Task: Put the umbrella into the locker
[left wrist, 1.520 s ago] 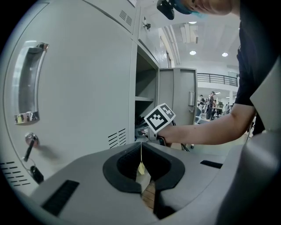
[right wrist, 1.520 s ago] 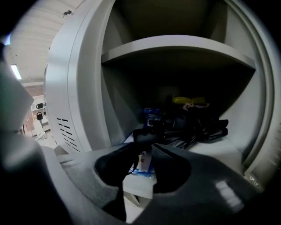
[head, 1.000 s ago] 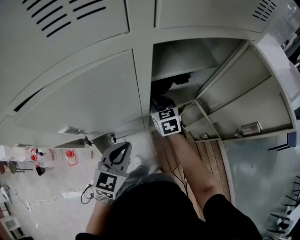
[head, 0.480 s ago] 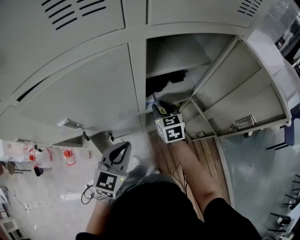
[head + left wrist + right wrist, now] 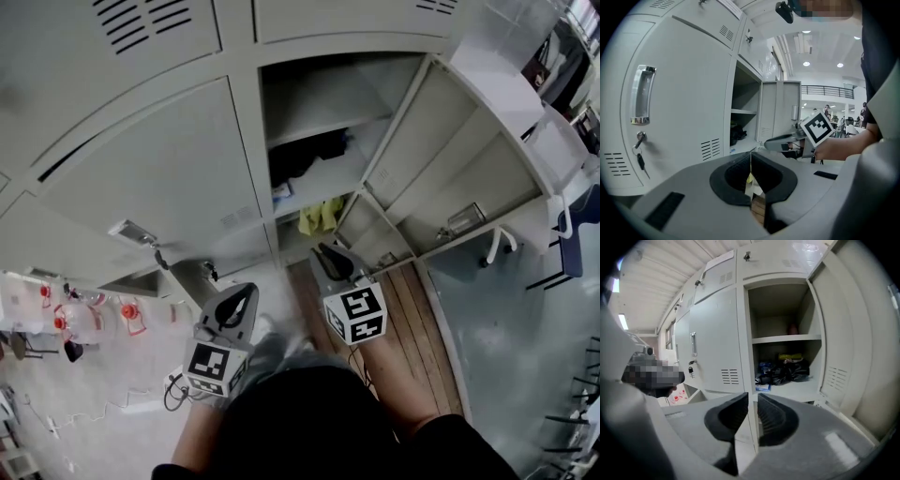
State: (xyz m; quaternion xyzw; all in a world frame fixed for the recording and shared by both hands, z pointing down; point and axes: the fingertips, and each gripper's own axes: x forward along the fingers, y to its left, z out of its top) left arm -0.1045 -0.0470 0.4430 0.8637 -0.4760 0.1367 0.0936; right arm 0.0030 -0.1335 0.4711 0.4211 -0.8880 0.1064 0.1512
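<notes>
The umbrella [image 5: 305,157] is a black bundle lying on the lower shelf of the open locker [image 5: 394,141]. The right gripper view shows the umbrella [image 5: 787,371] under the upper shelf, and the left gripper view shows the umbrella [image 5: 736,133] as a dark shape inside. My right gripper [image 5: 325,253] hangs in front of the locker, clear of the opening. Its jaws are closing, with a narrow gap and nothing between them. My left gripper [image 5: 240,296] is lower left, before the closed door, shut on nothing.
The locker door [image 5: 469,178] stands open to the right. A closed door with handle and keys [image 5: 133,233] is on the left. A yellow item [image 5: 319,216] and a blue packet [image 5: 281,193] lie near the umbrella. Red-capped bottles [image 5: 131,314] and a cable sit on the floor.
My right gripper has drawn back out of the locker toward me, leaving the black bundle on the shelf, and its jaws have narrowed. The left gripper has shifted only slightly.
</notes>
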